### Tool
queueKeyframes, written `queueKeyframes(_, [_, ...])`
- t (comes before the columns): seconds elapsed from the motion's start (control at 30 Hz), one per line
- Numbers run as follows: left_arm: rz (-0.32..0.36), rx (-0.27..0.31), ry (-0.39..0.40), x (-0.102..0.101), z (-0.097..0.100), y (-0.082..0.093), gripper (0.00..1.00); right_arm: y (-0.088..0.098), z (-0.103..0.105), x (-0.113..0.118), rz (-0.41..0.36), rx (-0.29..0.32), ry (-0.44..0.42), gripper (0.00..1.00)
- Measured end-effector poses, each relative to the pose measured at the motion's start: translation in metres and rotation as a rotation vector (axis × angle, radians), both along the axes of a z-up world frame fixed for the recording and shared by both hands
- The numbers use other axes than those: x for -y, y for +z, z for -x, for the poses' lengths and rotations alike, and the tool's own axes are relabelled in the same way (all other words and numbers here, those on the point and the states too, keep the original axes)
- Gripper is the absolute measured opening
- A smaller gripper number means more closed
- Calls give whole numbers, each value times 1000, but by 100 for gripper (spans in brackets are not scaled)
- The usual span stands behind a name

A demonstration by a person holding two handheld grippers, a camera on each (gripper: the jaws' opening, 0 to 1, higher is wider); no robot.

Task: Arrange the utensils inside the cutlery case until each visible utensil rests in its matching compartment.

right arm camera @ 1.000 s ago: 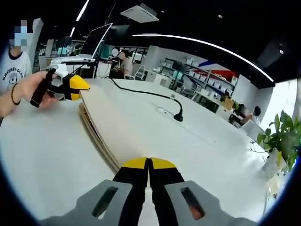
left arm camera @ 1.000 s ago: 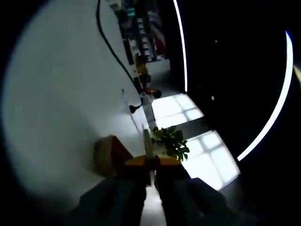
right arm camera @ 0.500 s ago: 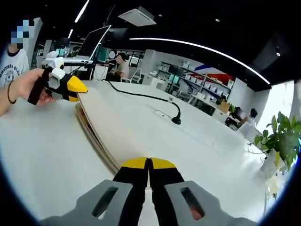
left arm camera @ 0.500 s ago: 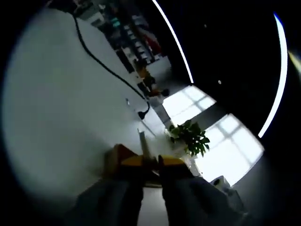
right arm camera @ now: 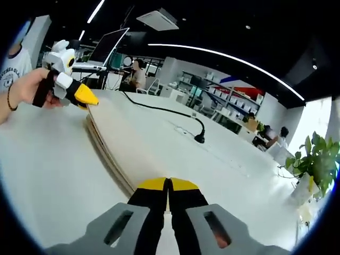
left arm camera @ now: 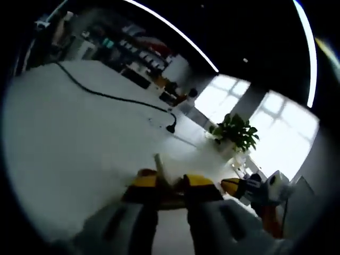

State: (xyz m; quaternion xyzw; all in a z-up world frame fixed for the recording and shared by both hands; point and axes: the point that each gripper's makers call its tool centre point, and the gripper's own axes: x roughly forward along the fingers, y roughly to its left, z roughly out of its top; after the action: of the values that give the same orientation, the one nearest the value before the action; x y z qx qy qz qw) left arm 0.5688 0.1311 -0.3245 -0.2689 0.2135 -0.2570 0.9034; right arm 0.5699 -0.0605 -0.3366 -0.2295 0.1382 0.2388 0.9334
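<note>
A: What is in the left gripper view?

B: The left gripper [left arm camera: 171, 183] has its yellow tips pressed narrow on a thin pale utensil [left arm camera: 160, 166] that sticks up between them; which kind of utensil, I cannot tell; under it lies the white desk [left arm camera: 69, 143]; ahead of the tips runs a black cable [left arm camera: 114, 98]; to the right is a potted plant [left arm camera: 235, 132]; the right gripper [left arm camera: 229, 186] enters just beside, at the right.

A: And the right gripper view?

B: The right gripper [right arm camera: 168, 185] has its tips pressed together with nothing between; a layered pale board [right arm camera: 114, 146] runs forward from them; the left gripper [right arm camera: 87, 98], in a hand [right arm camera: 29, 87], is far to the left; the cutlery case I cannot find.
</note>
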Motion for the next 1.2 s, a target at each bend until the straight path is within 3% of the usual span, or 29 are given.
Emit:
queueKeyframes(0.17, [-144,21,-10,-7,-1,-8,21,-1,0,-3,6,3,7,0])
queueKeyframes(0.37, [-201,16,-23,-11,-1,-12,20,-1,2,-8,3,7,26,0])
queueKeyframes(0.4, [-243,10,-21,-15,-2,-16,19,-2,2,-9,6,5,27,0])
queueKeyframes(0.43, [-336,24,-11,-24,-5,-22,16,-3,2,-9,3,0,27,0])
queueKeyframes(0.47, [-327,72,-14,-19,-10,-17,15,-3,2,-9,-2,1,27,0])
queueKeyframes(0.53, [-302,30,-17,-17,-6,-19,12,-3,2,-10,3,0,30,0])
queueKeyframes(1.0, [-296,35,-20,-20,-11,-20,10,-3,1,-12,17,-4,40,0])
queueKeyframes(1.2, [-367,59,-23,-19,-10,-19,9,-3,1,-13,7,-8,39,0])
